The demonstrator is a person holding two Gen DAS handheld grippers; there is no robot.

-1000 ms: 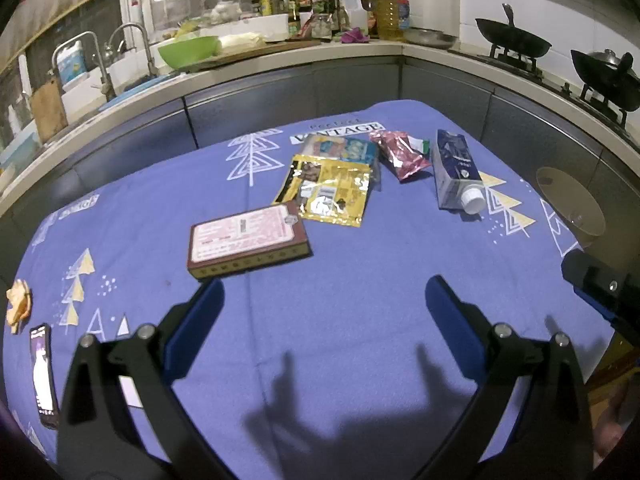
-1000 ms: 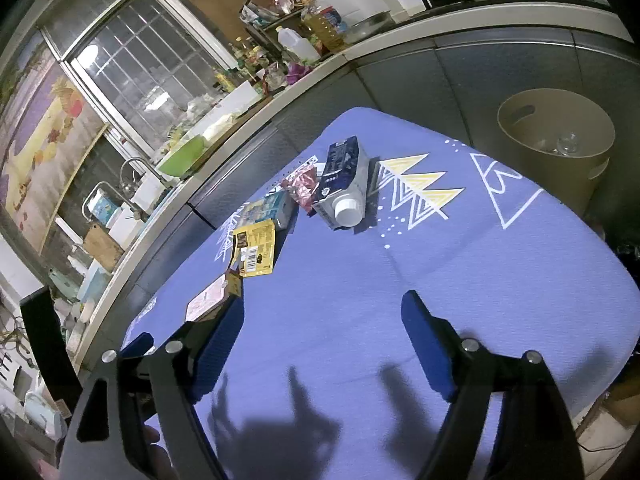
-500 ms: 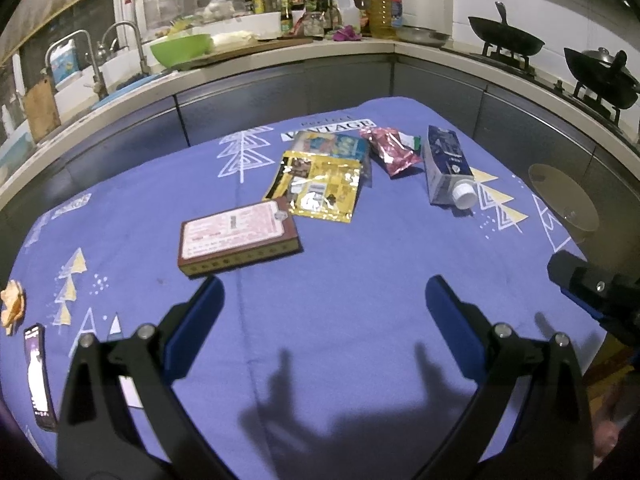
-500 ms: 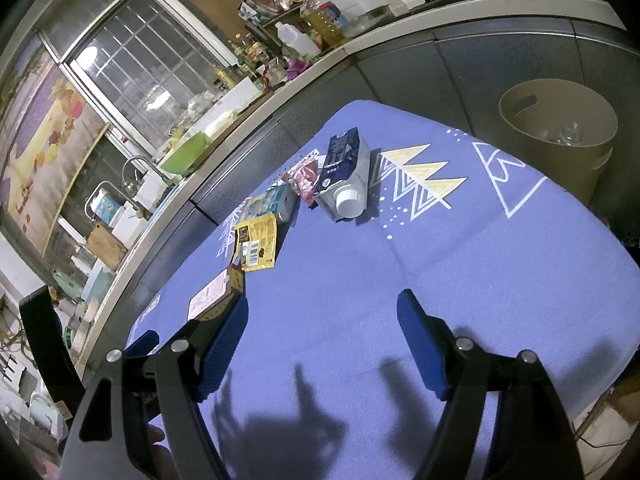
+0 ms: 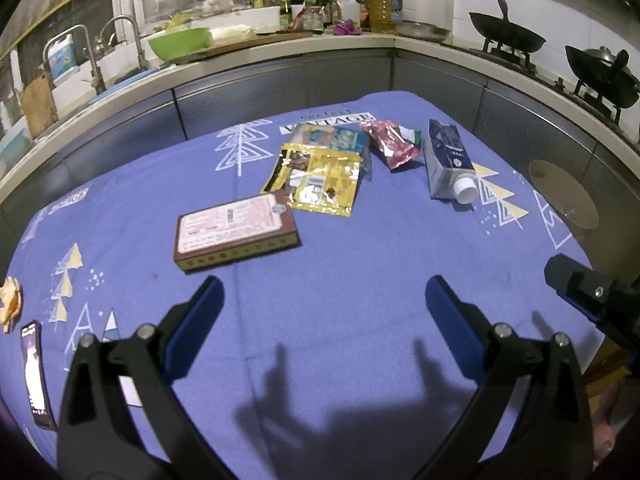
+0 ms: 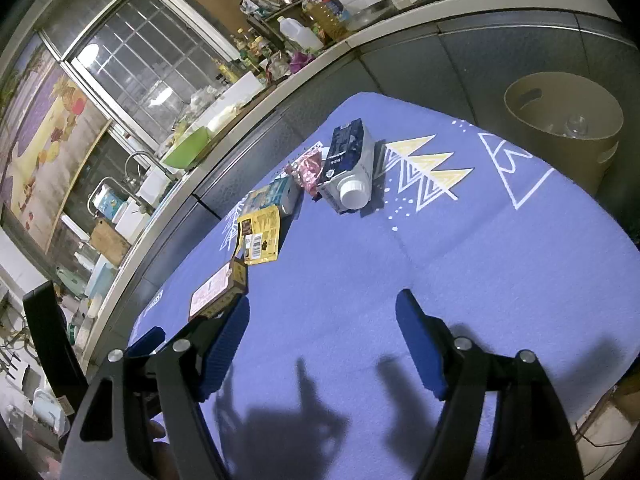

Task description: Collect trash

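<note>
Both grippers, left and right, hover wide open and empty; best grab carton across its narrow sides, then drop in bin.

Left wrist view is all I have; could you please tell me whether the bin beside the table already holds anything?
Observer: Yes. The right wrist view looks down into the bin, and a clear item, perhaps a bottle, lies at the bottom.
Operator: Thank you. Are the right tongs carrying anything?
Observer: No. The right tongs stand open, with only the cloth showing between them.
</note>
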